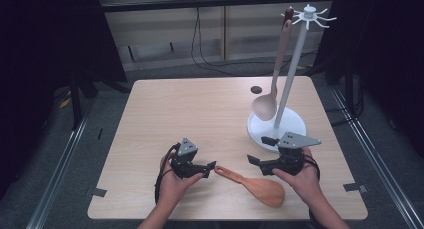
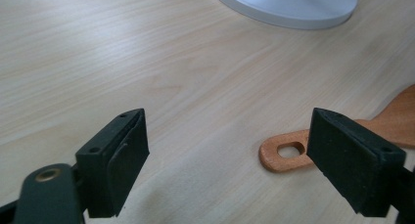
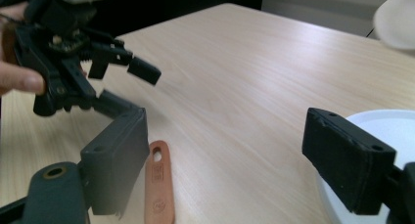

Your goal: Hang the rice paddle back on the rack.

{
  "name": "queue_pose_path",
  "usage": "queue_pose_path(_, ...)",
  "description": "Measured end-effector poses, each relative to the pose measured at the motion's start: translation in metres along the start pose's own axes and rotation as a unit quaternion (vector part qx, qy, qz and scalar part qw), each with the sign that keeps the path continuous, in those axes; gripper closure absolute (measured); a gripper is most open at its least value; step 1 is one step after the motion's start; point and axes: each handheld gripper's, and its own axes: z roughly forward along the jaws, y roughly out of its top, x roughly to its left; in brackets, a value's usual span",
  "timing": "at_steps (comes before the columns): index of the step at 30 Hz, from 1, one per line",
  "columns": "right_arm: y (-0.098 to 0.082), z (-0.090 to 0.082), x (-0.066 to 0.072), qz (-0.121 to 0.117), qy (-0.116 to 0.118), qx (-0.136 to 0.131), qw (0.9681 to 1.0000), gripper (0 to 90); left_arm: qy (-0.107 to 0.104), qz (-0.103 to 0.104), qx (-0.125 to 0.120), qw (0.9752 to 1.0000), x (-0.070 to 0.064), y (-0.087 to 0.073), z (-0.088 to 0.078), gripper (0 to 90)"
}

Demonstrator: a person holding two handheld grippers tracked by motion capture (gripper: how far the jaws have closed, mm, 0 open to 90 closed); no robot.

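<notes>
While you hold a gripper in each hand near the six o'clock edge of the wooden table [image 1: 200,104], both sets of jaws stand wide apart with nothing between them. Your left gripper [image 1: 210,165] sits at about seven o'clock from the table's middle and points toward three o'clock, its tips just beside the handle end of the reddish-brown wooden spatula [image 1: 252,183]. In the left gripper view, that spatula's [image 2: 342,141] handle end, with its hanging hole, lies flat on the table just ahead, partly behind the right-hand jaw; you cannot tell whether the jaw touches it.

Your right gripper [image 1: 254,160] is at about five o'clock and points toward nine o'clock, facing the left one across the spatula's handle. In the right gripper view, the spatula's handle [image 3: 159,185] lies just beside the left-hand jaw, and your left gripper [image 3: 139,84] hangs beyond it, open.

The spatula's broad blade rests toward five o'clock, near the table edge. At about three o'clock stands a white utensil stand [image 1: 295,64] on a round base [image 1: 300,120], and a pale wooden spoon [image 1: 272,84] hangs from its top hooks, bowl down, just over the base.
</notes>
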Motion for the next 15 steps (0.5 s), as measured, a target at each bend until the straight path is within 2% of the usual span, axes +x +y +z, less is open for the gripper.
queue_pose_path(1,-0.001,0.003,0.002,-0.004,0.005,0.015,0.9999,17.3,0.002,-0.004,-0.002,1.0000,0.002,0.000,-0.002,13.9)
queue_pose_path(8,-0.003,0.014,0.007,-0.008,0.023,0.049,0.9985,18.0,0.008,-0.011,0.000,0.9999,0.005,-0.003,-0.006,11.9)
queue_pose_path(9,-0.005,0.018,0.008,-0.008,0.027,0.067,0.9974,18.3,0.005,-0.009,-0.003,0.9999,0.006,-0.003,-0.006,11.8)
queue_pose_path(12,-0.006,0.022,0.010,-0.016,0.029,0.080,0.9963,19.2,0.008,-0.014,-0.003,0.9999,0.008,-0.004,-0.008,11.7)
queue_pose_path(13,-0.007,0.026,0.011,-0.017,0.038,0.089,0.9951,19.4,0.012,-0.016,-0.004,0.9998,0.009,-0.005,-0.009,11.5)
queue_pose_path(15,-0.008,0.028,0.012,-0.019,0.041,0.095,0.9945,19.7,0.012,-0.016,-0.003,0.9998,0.011,-0.005,-0.011,11.4)
